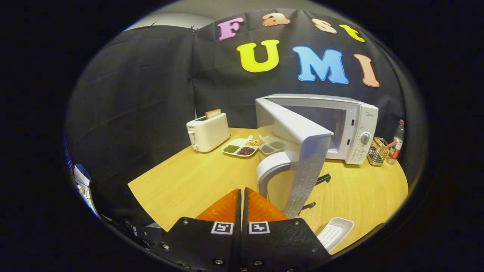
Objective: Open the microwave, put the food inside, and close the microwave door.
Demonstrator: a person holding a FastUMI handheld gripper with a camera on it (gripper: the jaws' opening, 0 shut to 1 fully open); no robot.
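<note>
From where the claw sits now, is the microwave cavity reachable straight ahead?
Probably not straight ahead: the shut, empty claw faces the open door, whose handle stands just ahead. The cavity lies beyond; swinging round the door's edge looks necessary.

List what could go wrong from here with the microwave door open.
The hand-held gripper is shut with nothing between its fingers, so the food still needs fetching. The open microwave door swings out just ahead of the fingers; moving forward may knock it. The small white dish lies near the table edge and might get pushed off.
</note>
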